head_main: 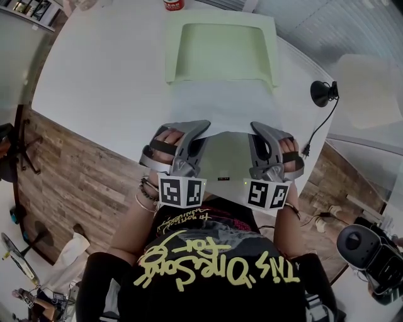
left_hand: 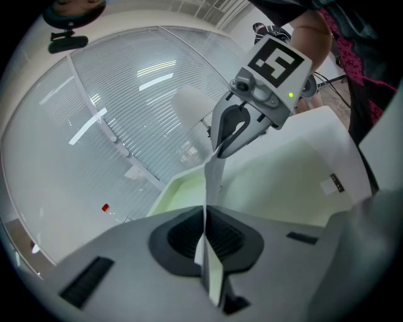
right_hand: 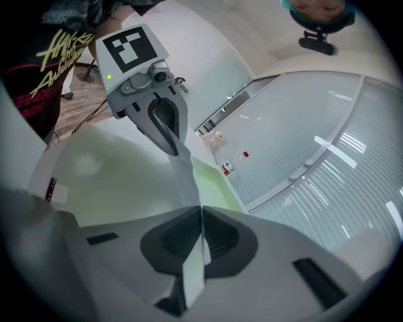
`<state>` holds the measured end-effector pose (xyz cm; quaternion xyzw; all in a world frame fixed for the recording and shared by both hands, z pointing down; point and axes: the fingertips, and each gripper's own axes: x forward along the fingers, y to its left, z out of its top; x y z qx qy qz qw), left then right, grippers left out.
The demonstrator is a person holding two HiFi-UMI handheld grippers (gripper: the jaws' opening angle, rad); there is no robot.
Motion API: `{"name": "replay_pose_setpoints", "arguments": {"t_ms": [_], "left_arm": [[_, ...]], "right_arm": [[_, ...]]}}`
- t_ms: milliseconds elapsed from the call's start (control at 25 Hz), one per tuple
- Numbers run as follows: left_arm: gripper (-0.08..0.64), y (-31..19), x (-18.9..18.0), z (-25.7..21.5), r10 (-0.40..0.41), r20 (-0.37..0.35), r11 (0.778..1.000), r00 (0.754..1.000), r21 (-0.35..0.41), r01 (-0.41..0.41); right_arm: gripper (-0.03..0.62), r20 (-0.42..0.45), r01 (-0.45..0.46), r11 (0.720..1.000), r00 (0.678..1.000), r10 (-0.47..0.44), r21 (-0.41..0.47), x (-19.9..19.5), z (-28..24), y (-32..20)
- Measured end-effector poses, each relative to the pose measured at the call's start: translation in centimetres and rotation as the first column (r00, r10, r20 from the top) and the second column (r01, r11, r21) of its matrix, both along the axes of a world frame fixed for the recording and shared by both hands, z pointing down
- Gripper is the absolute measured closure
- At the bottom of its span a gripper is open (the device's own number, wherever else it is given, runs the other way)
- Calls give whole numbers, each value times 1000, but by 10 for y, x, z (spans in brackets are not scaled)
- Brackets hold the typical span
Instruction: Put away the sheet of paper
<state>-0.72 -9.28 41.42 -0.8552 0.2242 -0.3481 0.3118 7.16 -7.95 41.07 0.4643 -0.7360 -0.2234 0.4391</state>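
A white sheet of paper (head_main: 223, 107) hangs over the white table, its far edge reaching onto an open pale green folder (head_main: 220, 53). My left gripper (head_main: 200, 129) is shut on the sheet's near left corner, and my right gripper (head_main: 257, 129) is shut on the near right corner. In the left gripper view the paper (left_hand: 214, 176) runs edge-on from my shut left gripper (left_hand: 205, 212) to the right gripper (left_hand: 228, 143). In the right gripper view the paper (right_hand: 186, 170) runs from my shut right gripper (right_hand: 201, 211) to the left gripper (right_hand: 169, 139).
A pale green flap (head_main: 223, 157) lies under the sheet at the table's near edge. A red-capped container (head_main: 173, 5) stands at the far edge behind the folder. A small black device (head_main: 324, 93) with a cable sits at the right edge. The bare table (head_main: 101, 75) spreads to the left.
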Motion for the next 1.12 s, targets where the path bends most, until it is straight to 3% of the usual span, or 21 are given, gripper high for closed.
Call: {"name": "replay_pose_setpoints", "arguments": {"t_ms": [1120], "left_arm": [[552,-22,4,15,-25,26,1000,999,-18,26]], "right_arm": [[584,10,8,998,1000,-7,-57,5,22,-15]]}}
